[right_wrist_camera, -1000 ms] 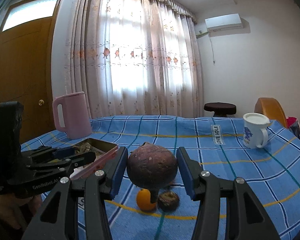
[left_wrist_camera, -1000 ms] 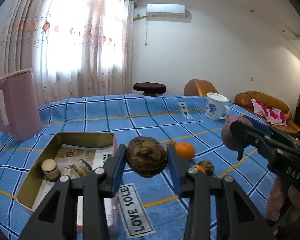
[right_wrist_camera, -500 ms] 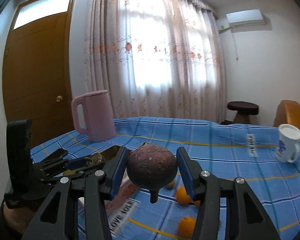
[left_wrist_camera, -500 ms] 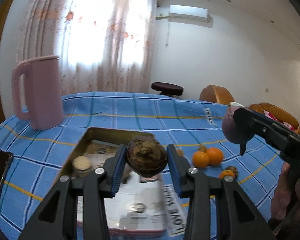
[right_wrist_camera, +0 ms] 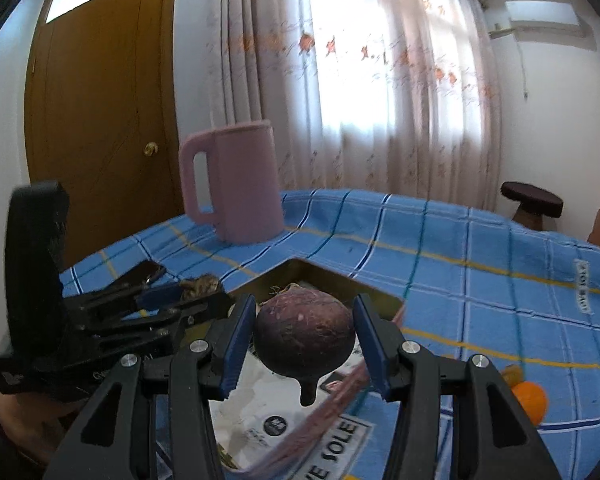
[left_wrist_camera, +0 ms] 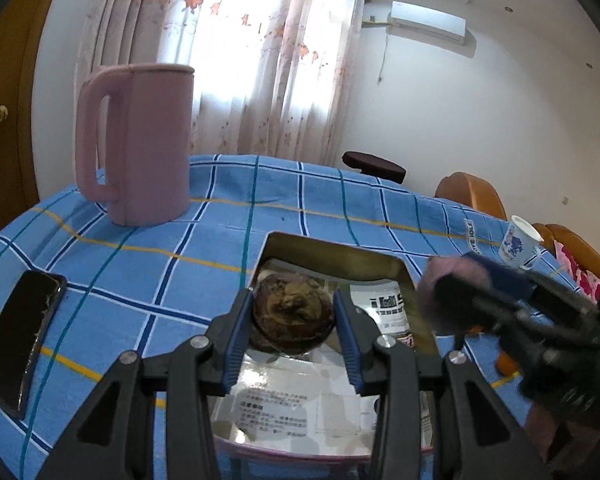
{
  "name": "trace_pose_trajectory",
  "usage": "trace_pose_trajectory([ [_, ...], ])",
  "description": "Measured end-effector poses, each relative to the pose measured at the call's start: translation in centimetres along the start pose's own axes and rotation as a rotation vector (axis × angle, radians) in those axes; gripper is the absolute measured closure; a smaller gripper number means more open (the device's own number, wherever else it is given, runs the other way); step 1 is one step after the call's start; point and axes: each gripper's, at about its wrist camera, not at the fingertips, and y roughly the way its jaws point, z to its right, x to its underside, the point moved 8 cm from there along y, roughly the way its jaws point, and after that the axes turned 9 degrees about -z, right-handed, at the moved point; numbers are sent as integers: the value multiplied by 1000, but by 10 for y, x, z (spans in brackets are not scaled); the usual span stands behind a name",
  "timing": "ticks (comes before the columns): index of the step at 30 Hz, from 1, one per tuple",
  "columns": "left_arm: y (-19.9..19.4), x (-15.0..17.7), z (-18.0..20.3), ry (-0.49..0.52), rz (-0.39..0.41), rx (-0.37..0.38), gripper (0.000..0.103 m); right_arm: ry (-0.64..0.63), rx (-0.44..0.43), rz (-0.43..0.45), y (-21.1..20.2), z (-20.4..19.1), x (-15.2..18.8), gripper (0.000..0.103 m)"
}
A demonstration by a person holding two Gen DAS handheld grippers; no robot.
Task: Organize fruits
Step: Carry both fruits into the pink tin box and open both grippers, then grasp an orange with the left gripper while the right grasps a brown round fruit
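Left gripper (left_wrist_camera: pixel 293 322) clamps a brown fruit (left_wrist_camera: pixel 292 318) directly above the open tin (left_wrist_camera: pixel 336 254). Right gripper (right_wrist_camera: pixel 305 334), clamping a purple fruit (right_wrist_camera: pixel 305 338), hangs over the tin's right edge.

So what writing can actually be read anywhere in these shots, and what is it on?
"SOLE": white label on the blue checked tablecloth, first word cut off by the tin's lid.
"SOLE", sideways, first word unclear: second tablecloth label.
Printed paper inside the metal tin: too small and blurred to read.
Lettering on the left tongs body: too blurred to read.
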Motion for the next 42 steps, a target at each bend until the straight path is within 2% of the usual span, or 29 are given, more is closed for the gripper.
trace_pose_trajectory([
  [10, 10, 5, -6, -7, -53, 5, 61, -27, -18, -98, 33, -16, 18, 51],
  [16, 12, 5, -9, -10, -57, -22, 61, -22, -25, -139, 40, -15, 22, 51],
  [17, 11, 4, -10, -12, -52, -35, 56, -18, -34, -166, 44, -15, 25, 50],
  [18, 10, 4, -9, -11, -45, -35, 44, -17, -35, -187, 48, -15, 26, 50],
  [20, 5, 3, -8, -12, -26, -48, 28, -11, -30, -189, 48, -14, 27, 47],
  [21, 1, 1, -6, -5, -8, -51, 25, -10, -30, -172, 45, -13, 25, 41],
  [23, -4, -1, -1, 10, 4, -48, 25, -15, -24, -147, 37, -12, 23, 37],
  [26, -13, -5, 7, 14, 22, -33, 24, -13, 7, -124, 20, -5, 24, 37],
  [28, -19, -6, 15, 21, 37, -19, 20, -3, 35, -100, 3, 6, 25, 37],
  [30, -24, -7, 29, 38, 54, 0, 15, 32, 77, -72, -22, 27, 30, 37],
  [33, -26, -6, 56, 75, 63, 35, 15, 93, 157, -47, -58, 65, 42, 37],
  [38, -14, 2, 109, 164, 26, 91, 15, 199, 340, -41, -103, 132, 69, 37],
  [42, 2, 15, 150, 233, -25, 127, 15, 271, 394, -43, -119, 164, 87, 37],
])
